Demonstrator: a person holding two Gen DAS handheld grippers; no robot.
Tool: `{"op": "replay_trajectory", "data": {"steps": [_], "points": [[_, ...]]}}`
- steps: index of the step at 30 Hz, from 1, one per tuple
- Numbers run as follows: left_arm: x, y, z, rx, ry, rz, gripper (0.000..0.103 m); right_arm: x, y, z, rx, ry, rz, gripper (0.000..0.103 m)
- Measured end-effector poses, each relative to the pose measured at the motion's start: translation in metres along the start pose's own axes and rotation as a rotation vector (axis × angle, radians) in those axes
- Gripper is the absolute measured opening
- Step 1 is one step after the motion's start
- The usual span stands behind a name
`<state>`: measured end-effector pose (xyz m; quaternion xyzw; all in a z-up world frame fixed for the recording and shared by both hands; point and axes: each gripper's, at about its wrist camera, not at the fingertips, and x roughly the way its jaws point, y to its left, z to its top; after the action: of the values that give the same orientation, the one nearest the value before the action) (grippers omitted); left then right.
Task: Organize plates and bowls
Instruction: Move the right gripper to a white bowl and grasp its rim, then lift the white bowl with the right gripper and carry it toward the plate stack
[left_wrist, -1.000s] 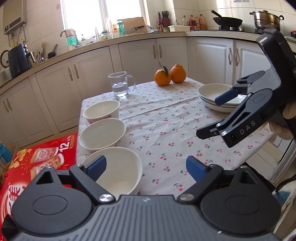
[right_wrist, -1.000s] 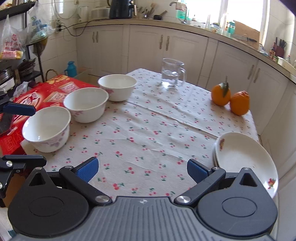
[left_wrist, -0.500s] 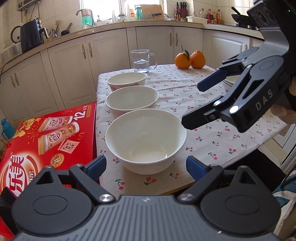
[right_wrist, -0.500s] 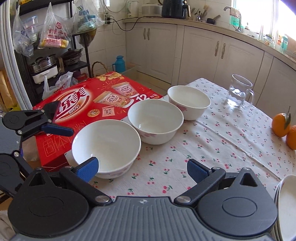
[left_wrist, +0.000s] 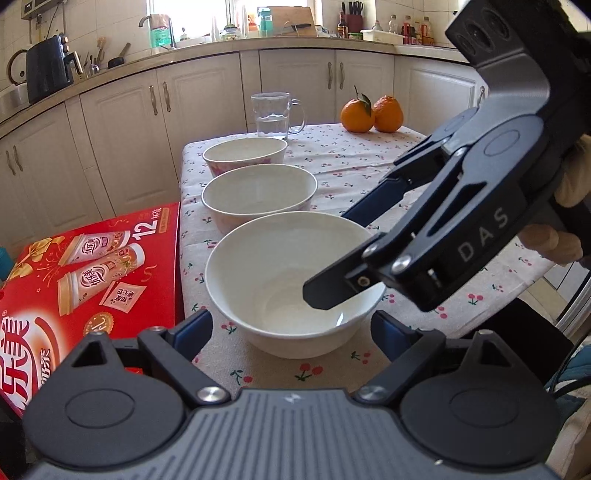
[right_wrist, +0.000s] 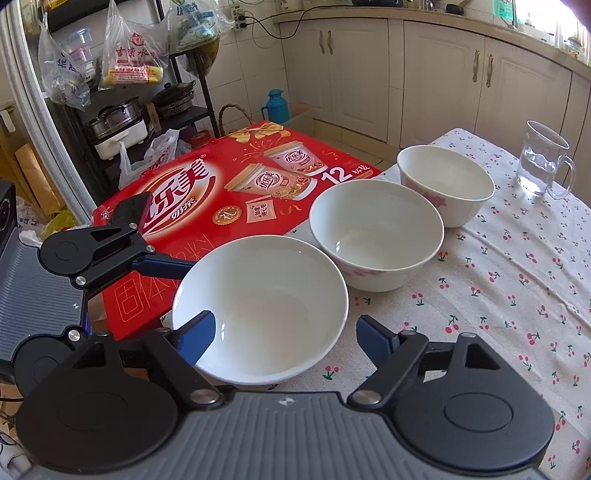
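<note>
Three white bowls stand in a row along the table's left edge: the near bowl (left_wrist: 280, 273) (right_wrist: 258, 295), the middle bowl (left_wrist: 258, 192) (right_wrist: 376, 232) and the far bowl (left_wrist: 245, 153) (right_wrist: 443, 181). My left gripper (left_wrist: 291, 332) sits low in front of the near bowl, its jaws closing slightly, pads clear of the bowl. My right gripper (left_wrist: 327, 256) (right_wrist: 286, 338) straddles the near bowl's rim, one finger (right_wrist: 195, 336) inside and the other outside. Its jaws are closing, with a gap left to the wall. No plates are in view.
A red gift box (left_wrist: 92, 273) (right_wrist: 229, 184) lies beside the table's left edge. A glass mug of water (left_wrist: 271, 114) (right_wrist: 541, 162) and two oranges (left_wrist: 371, 110) stand at the far end. Cabinets line the back; a shelf with pots (right_wrist: 122, 114) stands left.
Both grippers moved in on the near bowl, which now looms larger. The right gripper swung left from the plate stack to the bowls, and its fingers have drawn closer together.
</note>
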<state>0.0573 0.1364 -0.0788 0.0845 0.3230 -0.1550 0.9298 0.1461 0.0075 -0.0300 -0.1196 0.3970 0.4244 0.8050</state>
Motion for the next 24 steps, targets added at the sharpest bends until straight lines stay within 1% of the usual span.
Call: {"op": "replay_trajectory", "data": {"steps": [3, 6, 9, 15, 24], "points": [[0.001, 0.001, 0.001, -0.002, -0.002, -0.009, 0.087, 0.003, -0.002, -0.001, 0.012, 0.004, 0.015, 0.082], [0.004, 0.002, 0.002, -0.001, 0.000, -0.022, 0.086, 0.004, -0.005, -0.002, 0.026, 0.009, 0.034, 0.080], [0.004, 0.001, 0.003, 0.004, 0.000, -0.020, 0.086, 0.005, -0.007, -0.003, 0.037, 0.011, 0.052, 0.076], [0.003, 0.000, 0.005, 0.011, 0.008, -0.019, 0.086, 0.004, -0.008, -0.003, 0.042, 0.009, 0.059, 0.075], [0.005, -0.013, 0.015, 0.049, 0.009, -0.038, 0.086, -0.008, -0.012, -0.010, 0.045, -0.001, 0.034, 0.075]]}}
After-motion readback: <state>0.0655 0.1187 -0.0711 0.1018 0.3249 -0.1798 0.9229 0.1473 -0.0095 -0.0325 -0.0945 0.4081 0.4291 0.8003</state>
